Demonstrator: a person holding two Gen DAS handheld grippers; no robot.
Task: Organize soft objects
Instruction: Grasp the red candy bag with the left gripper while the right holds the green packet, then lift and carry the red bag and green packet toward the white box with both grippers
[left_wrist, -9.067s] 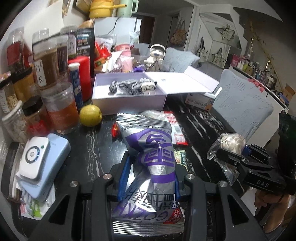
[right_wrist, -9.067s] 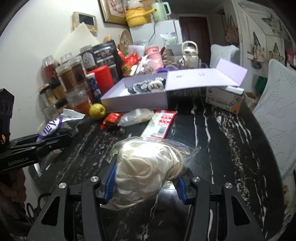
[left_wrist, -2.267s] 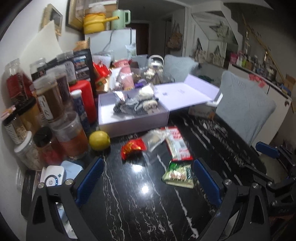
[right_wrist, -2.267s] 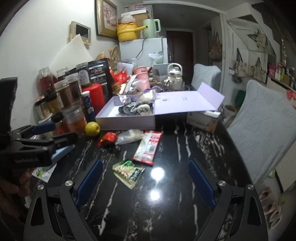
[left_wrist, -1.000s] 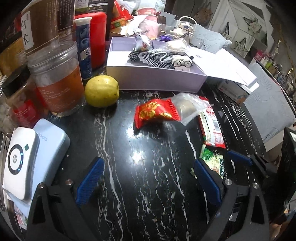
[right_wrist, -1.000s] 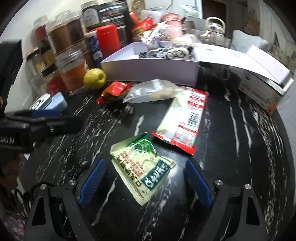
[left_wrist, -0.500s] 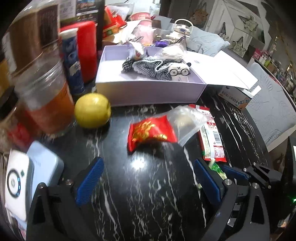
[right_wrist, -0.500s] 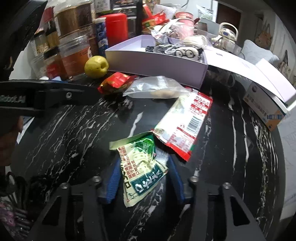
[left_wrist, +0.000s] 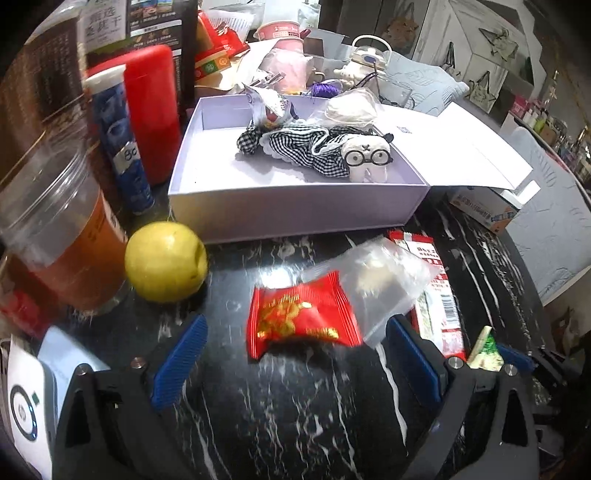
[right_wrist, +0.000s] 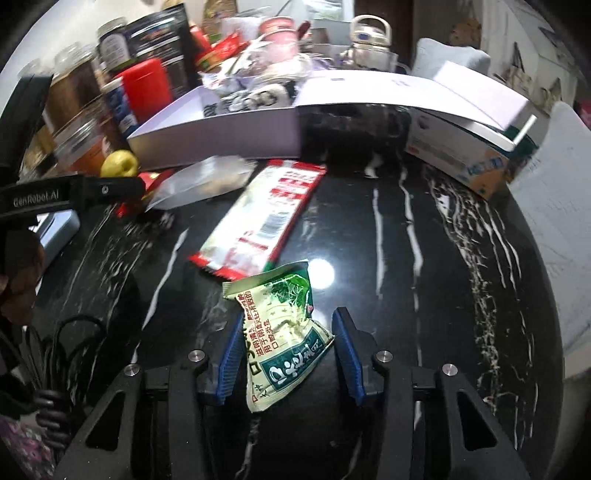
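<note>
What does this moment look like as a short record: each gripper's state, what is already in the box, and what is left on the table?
right gripper: jaws shut on the green packet
left gripper: jaws open, empty, either side of the red packet
box: open, lilac; holds a checked plush toy, a silver packet, a clear bag with white contents
left on table: red packet, clear pouch, long red-and-white packet
beside box: yellow fruit

My left wrist view looks steeply down, close over the black marble table; my right likewise, from further right; both share the lavender box.
</note>
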